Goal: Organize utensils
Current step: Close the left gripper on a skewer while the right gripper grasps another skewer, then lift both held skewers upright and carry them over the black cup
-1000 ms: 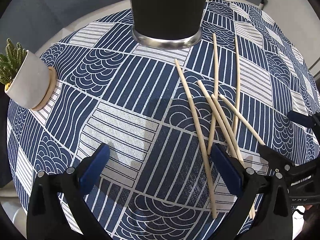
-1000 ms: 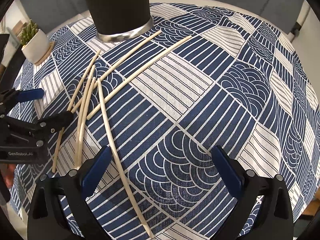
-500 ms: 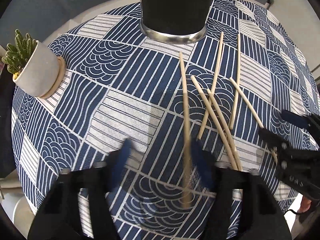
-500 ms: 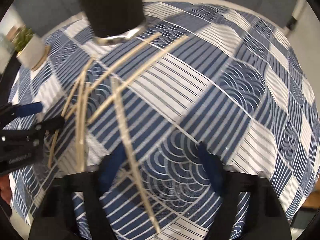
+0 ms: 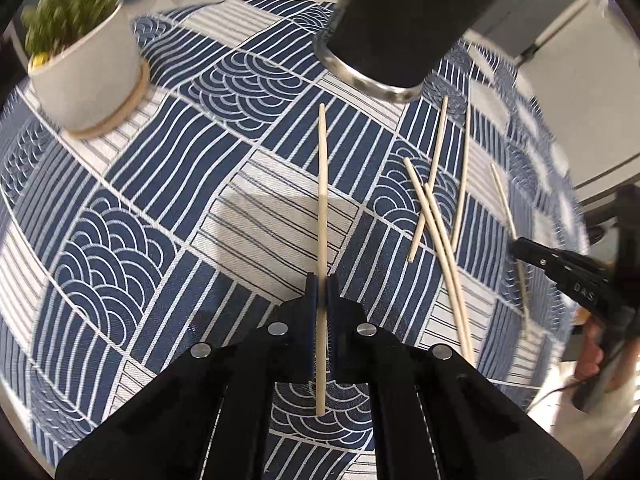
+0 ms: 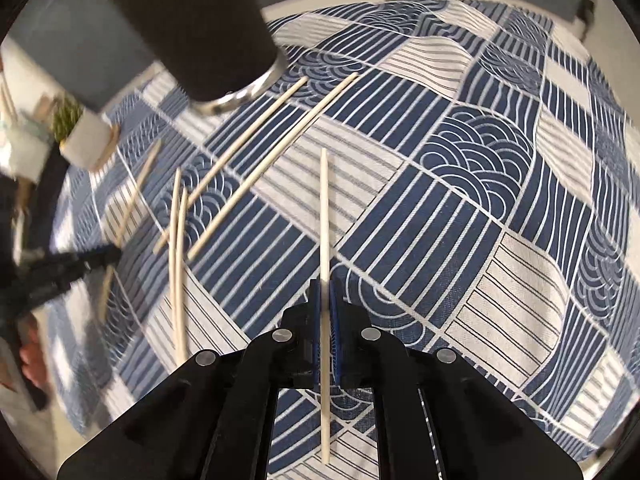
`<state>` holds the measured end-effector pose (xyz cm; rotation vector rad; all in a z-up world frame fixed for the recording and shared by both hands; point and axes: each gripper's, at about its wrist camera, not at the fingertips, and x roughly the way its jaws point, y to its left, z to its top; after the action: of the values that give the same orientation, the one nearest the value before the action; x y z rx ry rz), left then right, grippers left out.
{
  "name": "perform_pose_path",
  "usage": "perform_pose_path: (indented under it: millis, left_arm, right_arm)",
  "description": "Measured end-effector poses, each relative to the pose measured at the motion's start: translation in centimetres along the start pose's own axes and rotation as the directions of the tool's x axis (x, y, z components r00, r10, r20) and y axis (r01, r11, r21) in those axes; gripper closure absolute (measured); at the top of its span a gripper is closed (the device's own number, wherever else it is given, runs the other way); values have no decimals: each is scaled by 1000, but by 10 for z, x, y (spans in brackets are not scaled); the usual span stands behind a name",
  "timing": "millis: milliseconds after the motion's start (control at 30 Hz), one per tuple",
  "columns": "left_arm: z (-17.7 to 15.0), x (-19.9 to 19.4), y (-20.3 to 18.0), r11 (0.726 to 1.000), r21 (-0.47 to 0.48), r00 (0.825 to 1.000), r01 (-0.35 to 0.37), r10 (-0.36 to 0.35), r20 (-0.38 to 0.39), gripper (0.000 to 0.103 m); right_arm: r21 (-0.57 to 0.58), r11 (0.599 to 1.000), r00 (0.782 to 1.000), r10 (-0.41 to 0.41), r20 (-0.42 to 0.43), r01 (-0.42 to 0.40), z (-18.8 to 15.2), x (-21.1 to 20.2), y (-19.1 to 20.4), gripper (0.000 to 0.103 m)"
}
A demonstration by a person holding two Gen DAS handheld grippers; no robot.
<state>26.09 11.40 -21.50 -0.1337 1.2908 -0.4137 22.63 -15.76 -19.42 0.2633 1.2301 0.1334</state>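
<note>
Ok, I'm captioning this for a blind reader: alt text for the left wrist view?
The left tool is shut on one wooden chopstick above a blue-and-white patterned tablecloth. Four loose chopsticks lie to its right, with a black cylindrical holder beyond.

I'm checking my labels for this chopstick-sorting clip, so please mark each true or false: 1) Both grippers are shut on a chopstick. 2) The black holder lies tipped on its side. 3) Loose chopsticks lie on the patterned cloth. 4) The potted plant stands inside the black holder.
1) True. The left gripper is shut on one chopstick, and the right gripper on another chopstick.
2) False. The black holder stands upright on its metal base.
3) True. Several loose chopsticks lie crossed on the tablecloth.
4) False. The potted plant stands on the cloth, apart from the holder.
</note>
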Motion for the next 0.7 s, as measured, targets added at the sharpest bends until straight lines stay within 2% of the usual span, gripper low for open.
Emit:
perform_pose_path:
  millis: [67,200,300,400,500,567,600,700]
  left_arm:
    - [2,-7,9,999,-7,999,46,-46,8,98]
    - [11,-24,13,999,-1,999,41,-41,21,98]
    - [29,-44,12,998,-5,995,59,-58,82,98]
    - [43,-72,5,994,24,981,106,-109,161,98]
    - [63,-102,-5,989,79,958,123,-139,250,98]
    - [77,-120,-9,981,108,935,159,-185,304,98]
    - [87,-130,-13,975,129,920,182,-215,328,98]
    - [113,-151,-26,966,164,886,197,-247,392,98]
  right_arm:
    - [27,1000,999,9,37,-10,11,-8,1,98]
    - [46,999,985,-5,173,-3,38,-42,8,98]
    - [32,999,957,7,290,-17,64,-74,22,98]
    - [7,999,915,43,401,-50,89,-104,35,98]
    - [-53,990,869,137,475,-128,111,-128,47,98]
    - [-93,980,838,197,508,-174,126,-141,56,98]
    - [-107,978,830,207,519,-177,129,-143,59,98]
    - [-164,967,789,252,561,-192,144,-154,71,98]
